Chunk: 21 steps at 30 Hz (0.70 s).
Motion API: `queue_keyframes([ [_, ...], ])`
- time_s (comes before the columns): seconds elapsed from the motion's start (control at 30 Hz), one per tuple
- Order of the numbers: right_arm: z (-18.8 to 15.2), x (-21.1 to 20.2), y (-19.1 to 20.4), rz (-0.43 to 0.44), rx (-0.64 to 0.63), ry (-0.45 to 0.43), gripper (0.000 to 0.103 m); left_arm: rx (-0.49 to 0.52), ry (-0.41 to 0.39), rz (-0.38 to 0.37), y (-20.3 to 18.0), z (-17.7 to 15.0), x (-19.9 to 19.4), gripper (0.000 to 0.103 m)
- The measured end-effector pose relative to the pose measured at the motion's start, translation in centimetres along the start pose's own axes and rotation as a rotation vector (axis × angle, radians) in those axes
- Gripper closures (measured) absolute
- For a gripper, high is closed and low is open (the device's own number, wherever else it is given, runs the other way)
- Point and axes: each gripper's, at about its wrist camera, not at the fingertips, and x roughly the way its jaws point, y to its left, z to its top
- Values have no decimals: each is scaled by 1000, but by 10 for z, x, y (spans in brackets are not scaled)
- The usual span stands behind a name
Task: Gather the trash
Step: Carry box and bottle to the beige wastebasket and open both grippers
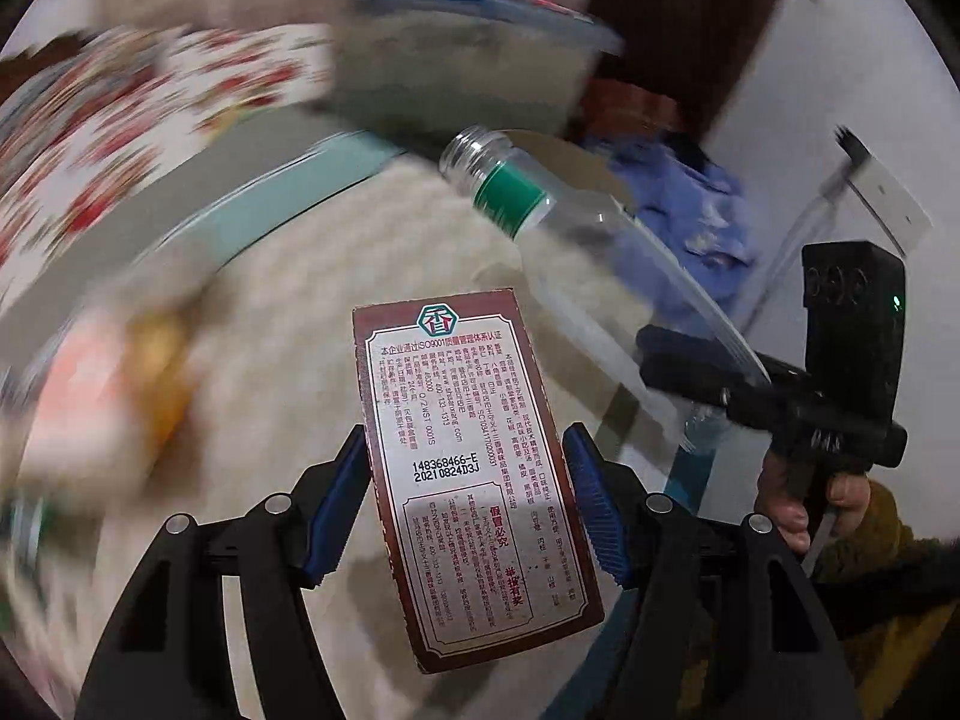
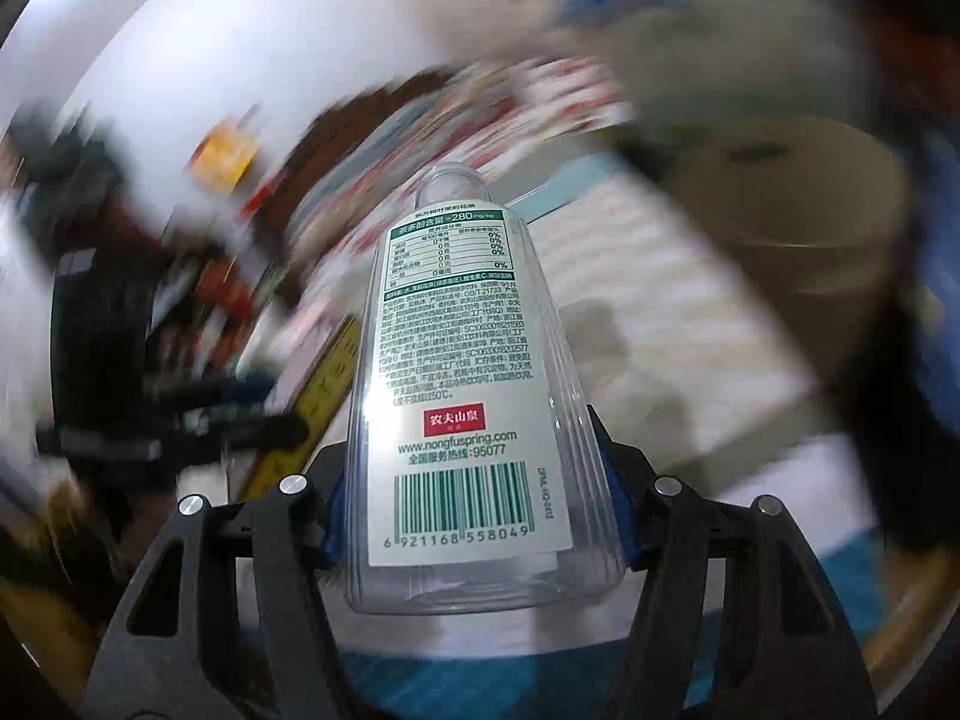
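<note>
In the left wrist view, the left hand-held gripper [image 1: 468,492] pinches a maroon-bordered printed carton [image 1: 465,480] between its blue pads, raised over the blurred surface [image 1: 384,252]. In the right wrist view, the right hand-held gripper [image 2: 474,480] clamps an uncapped, empty clear plastic bottle [image 2: 462,384] with a green-and-white label, aloft, neck pointing away.

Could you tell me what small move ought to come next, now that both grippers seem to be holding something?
Probably carry both items on to a bin, though none shows clearly in these blurred views. The left gripper clamps a brown box, and the right gripper clamps an empty clear bottle with its cap off, so nothing more can be picked up.
</note>
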Motion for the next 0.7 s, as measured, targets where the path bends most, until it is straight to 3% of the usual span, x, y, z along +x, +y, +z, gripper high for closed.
queue_keyframes([
  [0.07,15,-10,-31,-46,127,-48,38,50,28,-47,-16,44,35,41],
  [0.17,34,-15,-70,-94,288,-89,38,47,90,-119,-29,99,86,41],
  [0.27,48,-11,-89,-155,324,-108,38,-2,143,-163,-32,147,133,41],
  [0.37,63,-1,-100,-183,341,-99,37,-55,173,-161,-33,183,168,40],
  [0.4,67,5,-100,-203,341,-96,37,-68,176,-154,-31,189,174,40],
  [0.47,77,12,-108,-221,339,-94,34,-116,190,-118,-25,204,193,26],
  [0.53,85,17,-113,-236,330,-112,28,-149,186,-103,-20,209,196,26],
  [0.7,86,11,-103,-267,283,-186,27,-194,125,-150,-9,198,163,26],
])
